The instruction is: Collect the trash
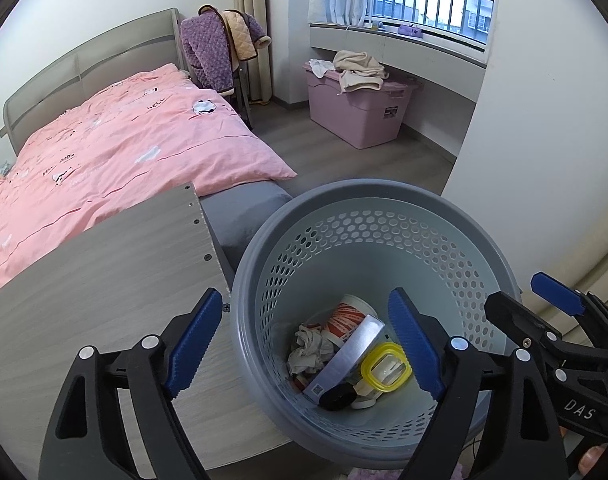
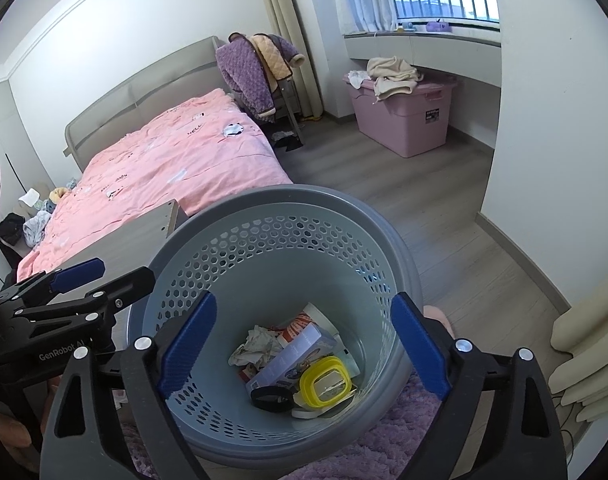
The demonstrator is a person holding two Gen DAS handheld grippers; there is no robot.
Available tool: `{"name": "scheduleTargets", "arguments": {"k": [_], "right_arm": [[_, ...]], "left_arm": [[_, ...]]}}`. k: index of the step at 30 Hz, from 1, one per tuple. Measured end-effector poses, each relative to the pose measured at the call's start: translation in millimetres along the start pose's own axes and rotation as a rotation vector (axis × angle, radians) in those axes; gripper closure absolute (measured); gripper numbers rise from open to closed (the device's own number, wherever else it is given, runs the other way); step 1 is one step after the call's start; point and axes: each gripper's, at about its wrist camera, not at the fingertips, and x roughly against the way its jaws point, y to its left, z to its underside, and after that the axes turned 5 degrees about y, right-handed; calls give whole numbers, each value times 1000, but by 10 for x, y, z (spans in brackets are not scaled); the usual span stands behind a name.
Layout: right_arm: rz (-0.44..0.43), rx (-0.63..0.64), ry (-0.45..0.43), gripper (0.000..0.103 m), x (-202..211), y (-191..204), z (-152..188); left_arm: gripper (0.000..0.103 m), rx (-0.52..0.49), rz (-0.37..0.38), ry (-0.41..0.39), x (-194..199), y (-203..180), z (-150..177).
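Observation:
A grey perforated waste basket (image 1: 384,216) stands on the floor by the bed's foot; it also shows in the right wrist view (image 2: 287,200). Inside lie a crumpled tissue (image 1: 308,350), a printed paper cup (image 1: 350,314), a silver-blue box (image 1: 348,360), a yellow-rimmed lid (image 1: 386,368) and a black round object (image 1: 336,397). My left gripper (image 1: 304,344) is open and empty above the basket, one finger outside its left rim. My right gripper (image 2: 304,348) is open and empty, its fingers spanning the basket's opening.
A bed with a pink duvet (image 1: 103,152) and a wooden footboard (image 1: 103,280) lies left. A pink storage bin (image 1: 360,108) with clothes stands under the window ledge. A white wall corner (image 1: 524,140) is right. A purple rug (image 2: 364,452) lies under the basket.

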Motion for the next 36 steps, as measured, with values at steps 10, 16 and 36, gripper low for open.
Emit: {"name": "scheduleTargets", "arguments": {"k": [10, 16, 36], "right_arm": [[1, -1, -1, 12, 4, 3, 0], [1, -1, 0, 12, 3, 1, 1], [-7, -1, -17, 11, 54, -2, -11]], "left_arm": [[20, 2, -18, -3, 22, 3, 10], [20, 3, -22, -1, 28, 8, 12], [20, -22, -45, -41, 127, -70, 25]]}}
